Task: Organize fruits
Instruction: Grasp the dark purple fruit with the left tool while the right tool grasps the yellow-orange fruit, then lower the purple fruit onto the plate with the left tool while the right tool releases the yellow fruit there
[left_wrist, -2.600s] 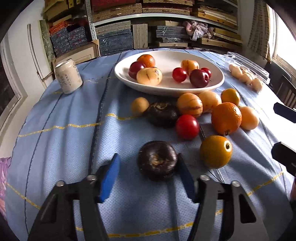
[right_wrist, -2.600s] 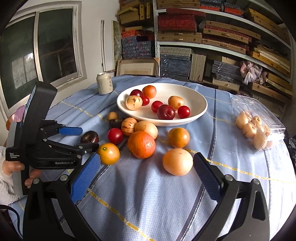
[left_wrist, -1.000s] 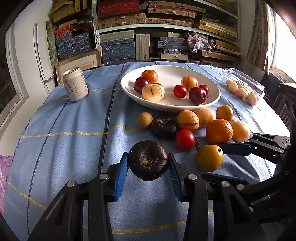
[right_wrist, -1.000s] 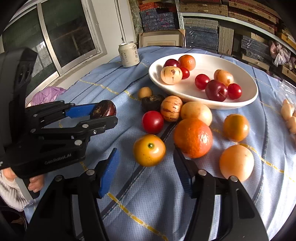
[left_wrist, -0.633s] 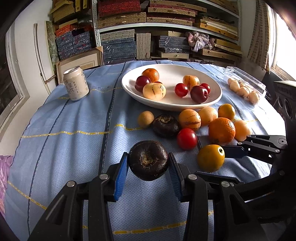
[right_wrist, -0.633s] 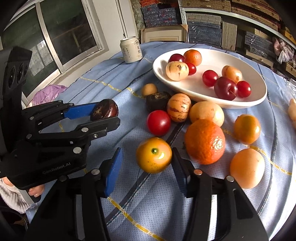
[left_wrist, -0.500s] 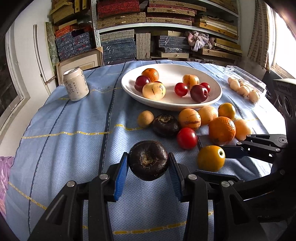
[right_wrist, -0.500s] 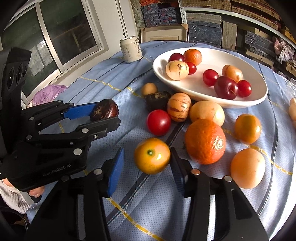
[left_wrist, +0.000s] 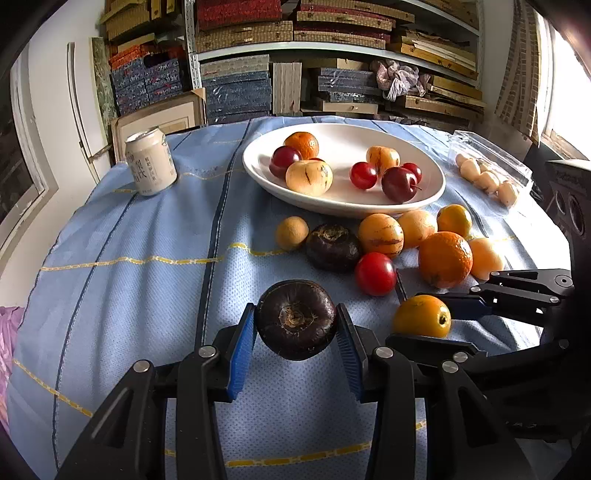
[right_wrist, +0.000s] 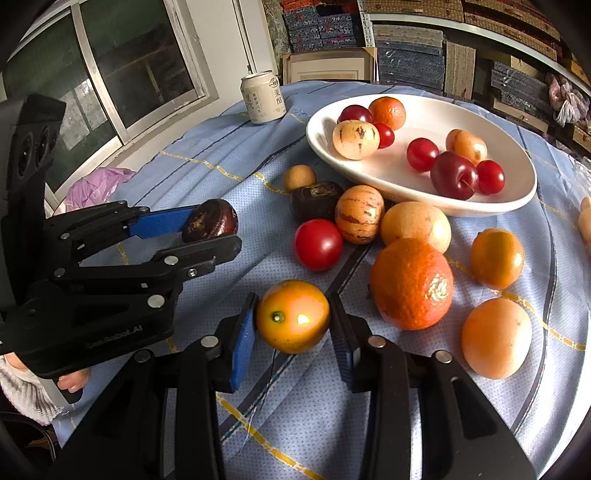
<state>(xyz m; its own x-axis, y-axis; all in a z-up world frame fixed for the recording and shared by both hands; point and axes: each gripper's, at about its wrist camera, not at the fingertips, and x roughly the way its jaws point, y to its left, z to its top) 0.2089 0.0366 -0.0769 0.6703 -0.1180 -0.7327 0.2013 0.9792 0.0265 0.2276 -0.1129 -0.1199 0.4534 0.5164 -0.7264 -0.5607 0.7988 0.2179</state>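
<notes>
Right wrist view | right gripper (right_wrist: 293, 325) jaws just closing onto yellow-orange fruit (right_wrist: 293, 315) | left gripper (left_wrist: 295, 332) clamps dark fruit (left_wrist: 295, 319) | next, likely: carry both to far white bowl (left_wrist: 436, 186).

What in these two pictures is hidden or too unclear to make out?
- Clear box, left view: its pale contents are too small to identify; the right view's edge cuts it off.
- Can: label print unreadable, too small.
- Person: only fingers show beneath the left claw.
- Shelf bundle: contents unclear.
</notes>
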